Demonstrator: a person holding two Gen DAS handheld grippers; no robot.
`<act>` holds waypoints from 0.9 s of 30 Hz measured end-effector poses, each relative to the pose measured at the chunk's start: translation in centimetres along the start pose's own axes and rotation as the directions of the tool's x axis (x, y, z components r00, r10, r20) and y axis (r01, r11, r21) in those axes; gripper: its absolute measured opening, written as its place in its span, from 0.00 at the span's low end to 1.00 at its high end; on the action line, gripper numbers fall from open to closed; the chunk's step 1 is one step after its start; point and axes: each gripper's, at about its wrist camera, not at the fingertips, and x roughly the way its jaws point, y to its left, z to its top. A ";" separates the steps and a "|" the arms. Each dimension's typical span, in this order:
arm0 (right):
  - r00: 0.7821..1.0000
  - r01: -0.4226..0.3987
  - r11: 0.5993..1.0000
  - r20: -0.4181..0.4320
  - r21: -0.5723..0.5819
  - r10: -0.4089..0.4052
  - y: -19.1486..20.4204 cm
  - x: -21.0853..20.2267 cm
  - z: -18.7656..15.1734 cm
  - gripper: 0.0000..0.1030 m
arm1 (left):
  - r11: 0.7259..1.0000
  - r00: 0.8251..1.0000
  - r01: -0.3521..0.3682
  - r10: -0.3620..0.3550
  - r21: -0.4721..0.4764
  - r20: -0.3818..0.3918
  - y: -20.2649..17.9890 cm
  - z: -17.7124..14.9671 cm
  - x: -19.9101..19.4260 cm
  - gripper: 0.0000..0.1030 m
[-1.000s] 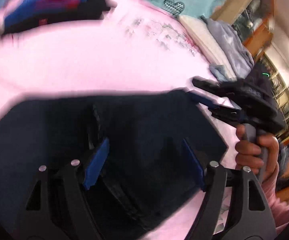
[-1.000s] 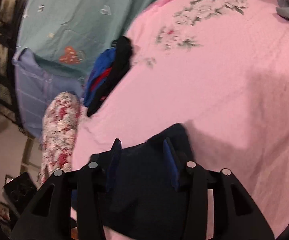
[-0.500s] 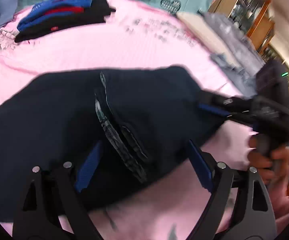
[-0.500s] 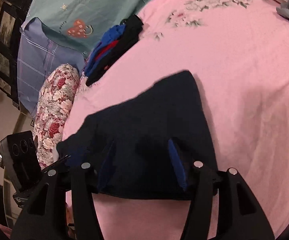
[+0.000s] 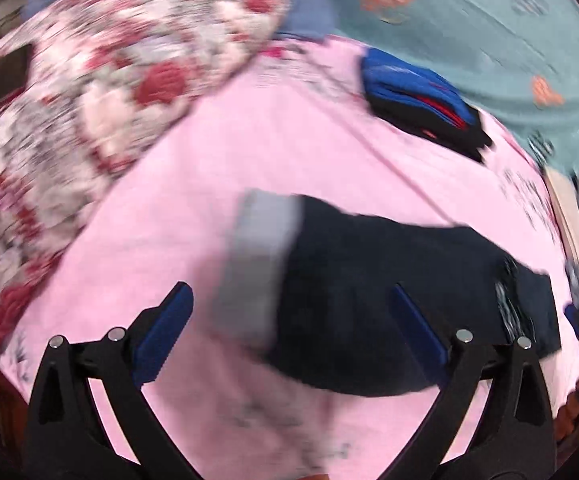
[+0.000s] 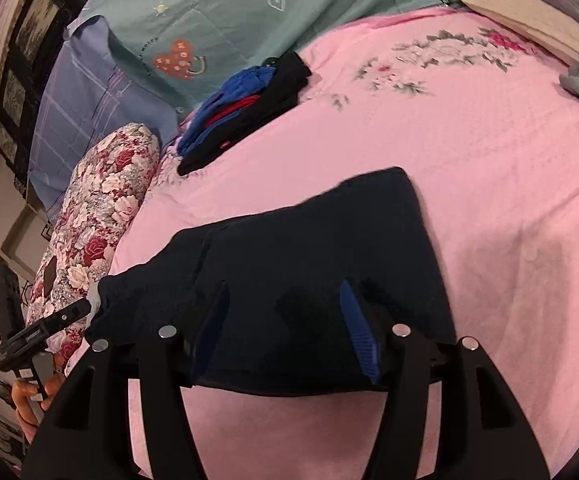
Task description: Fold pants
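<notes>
Here, no readable writing or brand is offered by either view; the left wrist view is smeared by motion blur. Nearest, the left gripper (image 5: 291, 330) is seen with its jaws opening wide, nothing pressed between the blue pads; pink bedsheet (image 5: 249, 152) and the left end of the pants lie below the gap. The right gripper (image 6: 285, 328) is likewise seen with jaws opening, hovering over the near edge of the pants without a visible pinch. The pants (image 6: 309, 264) are dark navy, folded into a flat, roughly rectangular bundle, and are laid on the sheet; a grey inner panel (image 5: 261, 256) is exposed at the left end. Farther off, a folded stack of blue, red and black clothes (image 6: 245, 108) is set near a floral pillow (image 6: 101, 200) and a teal cover (image 6: 229, 4).
</notes>
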 end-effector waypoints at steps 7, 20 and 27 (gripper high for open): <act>0.991 -0.113 0.891 0.017 -0.439 0.133 13.2 1.9 -1.6 0.71 | 0.989 1.000 -0.026 0.027 -0.143 0.006 6.4 -0.4 -0.1 0.97; 0.928 -0.328 0.581 -0.371 -0.745 0.048 29.1 15.1 -7.1 0.71 | 0.988 0.999 0.042 -0.044 -0.148 -0.009 8.7 -0.2 0.8 0.97; 0.922 -0.289 0.482 -0.377 -0.827 -0.094 30.6 19.5 -9.3 0.66 | 0.988 0.997 0.068 -0.070 -0.139 -0.014 9.0 0.3 1.4 0.97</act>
